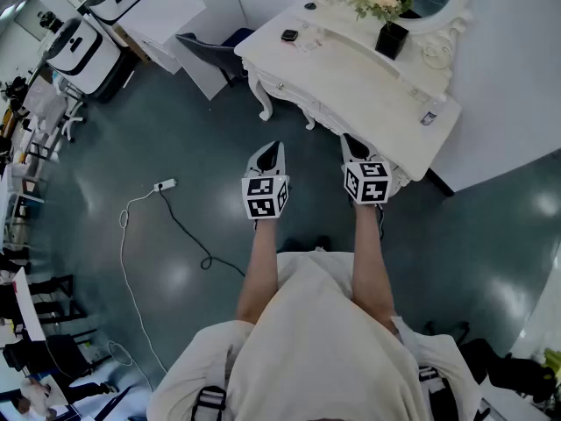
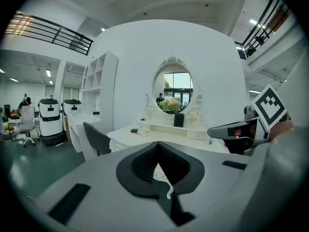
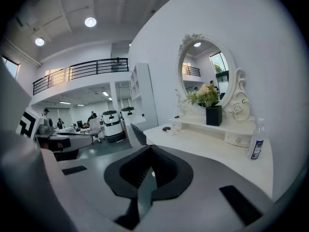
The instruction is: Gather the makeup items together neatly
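The grey floor (image 1: 131, 147) spreads below and behind both sets of jaws. A white tabletop (image 1: 351, 77) stretches ahead of them, its near edge close in front of the right jaws and well ahead of the left ones. An oval mirror (image 2: 174, 88) in a carved white frame stands at the tabletop's back, straight ahead of both. A dark chair (image 1: 206, 51) sits ahead and to the left of the left jaws, beside the tabletop's end.

The left gripper (image 1: 272, 150) and the right gripper (image 1: 353, 146) are held out side by side. Each has its jaws together with nothing between them.

A black vase of pale flowers (image 1: 392, 35) stands on the raised back ledge, ahead of the right jaws. A small clear bottle (image 3: 256, 140) with a blue label stands upright on the tabletop, ahead and to the right of the right jaws, near the tabletop's right end. A small dark case (image 1: 289, 35) lies at the other end, well ahead of the left jaws and far apart from the bottle. Something pale lies just beside it, too small to make out.
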Available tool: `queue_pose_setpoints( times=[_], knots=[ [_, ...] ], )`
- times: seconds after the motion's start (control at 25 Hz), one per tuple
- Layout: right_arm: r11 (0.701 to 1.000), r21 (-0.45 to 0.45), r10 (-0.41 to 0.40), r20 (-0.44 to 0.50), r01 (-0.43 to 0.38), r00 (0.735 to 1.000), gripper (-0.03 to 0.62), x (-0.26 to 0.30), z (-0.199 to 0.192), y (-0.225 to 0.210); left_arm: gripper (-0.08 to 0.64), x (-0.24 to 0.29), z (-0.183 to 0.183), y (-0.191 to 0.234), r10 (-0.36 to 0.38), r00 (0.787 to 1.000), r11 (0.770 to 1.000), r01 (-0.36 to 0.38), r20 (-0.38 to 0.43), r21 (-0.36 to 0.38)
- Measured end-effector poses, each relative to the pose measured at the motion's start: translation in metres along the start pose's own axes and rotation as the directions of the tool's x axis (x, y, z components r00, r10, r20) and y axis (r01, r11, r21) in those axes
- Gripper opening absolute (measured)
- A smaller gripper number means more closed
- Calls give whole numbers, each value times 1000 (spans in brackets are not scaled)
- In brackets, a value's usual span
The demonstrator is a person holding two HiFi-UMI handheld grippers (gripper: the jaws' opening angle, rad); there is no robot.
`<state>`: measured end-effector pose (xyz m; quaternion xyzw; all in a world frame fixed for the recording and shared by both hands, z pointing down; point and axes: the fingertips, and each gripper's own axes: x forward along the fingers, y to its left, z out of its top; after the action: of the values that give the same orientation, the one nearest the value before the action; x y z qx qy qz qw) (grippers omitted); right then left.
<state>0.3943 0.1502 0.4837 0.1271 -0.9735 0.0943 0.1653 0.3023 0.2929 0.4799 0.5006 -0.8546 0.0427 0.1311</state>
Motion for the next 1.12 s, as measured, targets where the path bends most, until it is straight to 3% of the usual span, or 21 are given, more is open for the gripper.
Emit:
queue_pose_setpoints(
  times=[0.28,0.52,0.68,1.12],
  knots=[
    [1000,9,-7,9,7,1000,40,3,3,-3,14,-6,6,14,41,999,999,-41,22,10],
    [997,74,2,-15,-1,1000,38,18,-7,1,14,-6,-3,31,58,998,995,-57,19,-76],
    [998,68,16,-11,-15,1000,38,39,-2,2,14,9,-4,44,52,999,997,-51,14,-54],
    [998,55,11,10,-11,1000,39,119,58,-5,14,92,52,99,-4,998,998,8,58,-55]
  ],
)
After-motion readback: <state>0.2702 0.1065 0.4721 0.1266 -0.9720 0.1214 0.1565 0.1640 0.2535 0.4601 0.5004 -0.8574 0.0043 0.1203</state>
